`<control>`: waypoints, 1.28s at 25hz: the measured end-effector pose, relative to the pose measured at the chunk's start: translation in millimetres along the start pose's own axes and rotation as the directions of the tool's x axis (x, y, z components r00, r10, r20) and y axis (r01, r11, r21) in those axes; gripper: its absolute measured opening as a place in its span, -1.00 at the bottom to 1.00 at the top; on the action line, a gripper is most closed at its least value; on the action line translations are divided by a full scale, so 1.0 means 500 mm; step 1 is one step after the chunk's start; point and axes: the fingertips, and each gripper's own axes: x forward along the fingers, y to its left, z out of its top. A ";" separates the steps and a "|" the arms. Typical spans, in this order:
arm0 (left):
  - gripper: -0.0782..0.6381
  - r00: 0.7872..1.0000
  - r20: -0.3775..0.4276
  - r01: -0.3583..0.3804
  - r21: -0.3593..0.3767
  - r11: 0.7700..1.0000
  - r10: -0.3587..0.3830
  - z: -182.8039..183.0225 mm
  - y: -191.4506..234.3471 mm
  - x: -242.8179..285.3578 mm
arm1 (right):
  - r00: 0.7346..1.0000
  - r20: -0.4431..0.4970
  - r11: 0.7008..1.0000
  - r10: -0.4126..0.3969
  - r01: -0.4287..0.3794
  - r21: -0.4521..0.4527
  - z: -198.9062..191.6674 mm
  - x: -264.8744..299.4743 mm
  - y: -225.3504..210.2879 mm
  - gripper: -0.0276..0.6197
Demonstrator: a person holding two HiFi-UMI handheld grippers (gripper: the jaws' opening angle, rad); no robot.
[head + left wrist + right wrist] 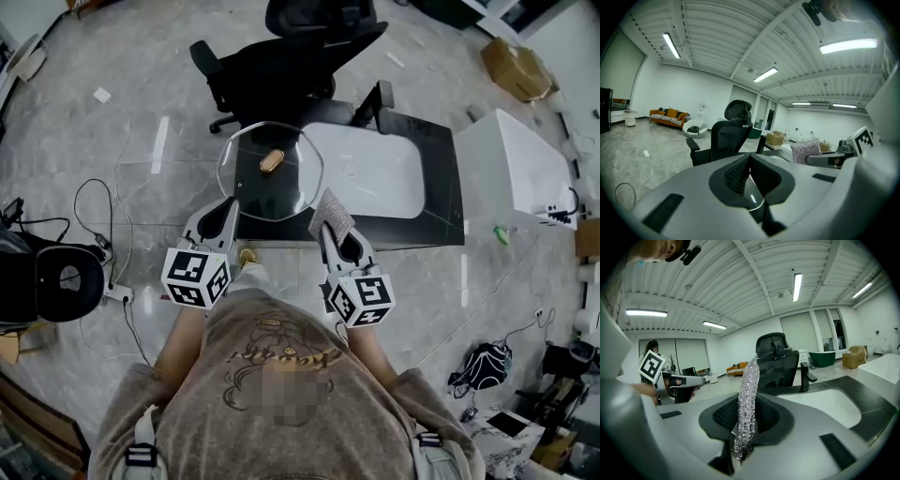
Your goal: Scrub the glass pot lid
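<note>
Bright, even indoor light, ceiling strip lights (pixel 848 45) glow high above the left tongs (pixel 749 161), pale glare streaks on the glossy floor (pixel 159 142) beyond them, gripper views bend toward dark rounded corners, near surfaces soft.

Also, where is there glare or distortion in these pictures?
Head view: light streaks on the glossy floor, a bright edge on the lid. Left gripper view: fisheye bend, lamp blown out. Right gripper view: dark corners, scrubber sparkles.
</note>
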 end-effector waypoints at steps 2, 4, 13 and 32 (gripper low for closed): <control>-0.73 1.000 -0.001 0.022 0.019 1.000 -0.022 0.023 0.025 0.033 | 1.000 0.002 1.000 -0.023 0.023 0.007 0.021 0.037 -0.009 -0.68; -0.73 0.999 -0.003 0.049 0.035 0.998 -0.049 0.045 0.042 0.062 | 0.999 0.005 0.999 -0.048 0.048 0.011 0.039 0.066 -0.020 -0.68; -0.72 0.991 -0.018 0.132 0.071 0.989 -0.131 0.100 0.063 0.161 | 0.991 0.006 0.989 -0.137 0.137 0.050 0.073 0.128 -0.074 -0.68; 0.01 0.933 -0.338 0.206 0.220 0.954 -0.123 -0.116 0.046 0.370 | 0.991 -0.024 0.989 -0.129 0.130 0.067 0.080 0.182 -0.176 -0.68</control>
